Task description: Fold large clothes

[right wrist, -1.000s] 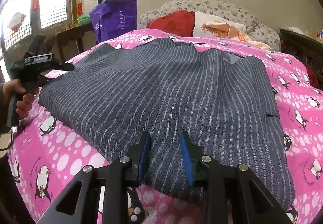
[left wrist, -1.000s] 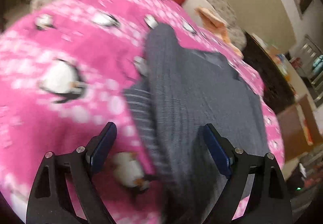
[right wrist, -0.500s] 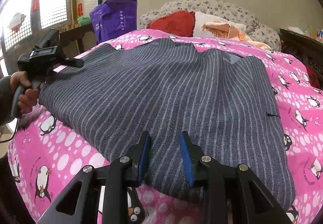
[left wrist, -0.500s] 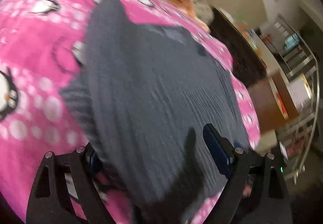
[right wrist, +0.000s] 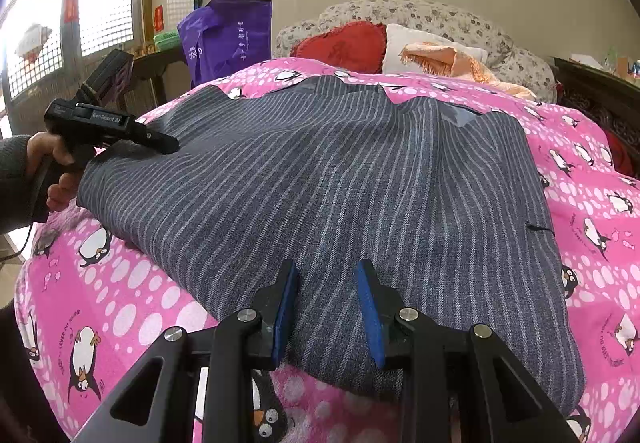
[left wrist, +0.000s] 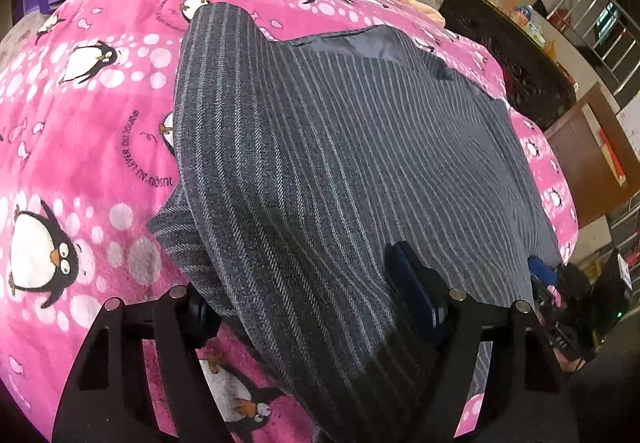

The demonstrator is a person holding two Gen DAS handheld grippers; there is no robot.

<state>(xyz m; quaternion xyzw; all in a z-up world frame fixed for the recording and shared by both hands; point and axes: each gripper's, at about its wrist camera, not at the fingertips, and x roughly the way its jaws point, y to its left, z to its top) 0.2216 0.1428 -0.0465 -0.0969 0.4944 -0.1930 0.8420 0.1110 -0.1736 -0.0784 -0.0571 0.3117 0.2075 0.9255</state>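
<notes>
Over last second I swung left hand-held gripper [left wrist: 316,307] onto near corner of grey pinstriped wool garment [left wrist: 340,147]; jaws apart, fabric between, unclamped. Right hand-held gripper [right wrist: 326,307] unmoved at hem, jaws apart. Garment flat on pink penguin-print blanket [right wrist: 120,307]. Fold ready once both clamp.

Home bedroom, bed with pink penguin blanket [right wrist: 120,307], red cushion [right wrist: 344,45], floral headboard [right wrist: 440,15]

Black fingers [right wrist: 280,307] with blue pads [right wrist: 370,317], silver screws, grey sleeve [right wrist: 14,179].
</notes>
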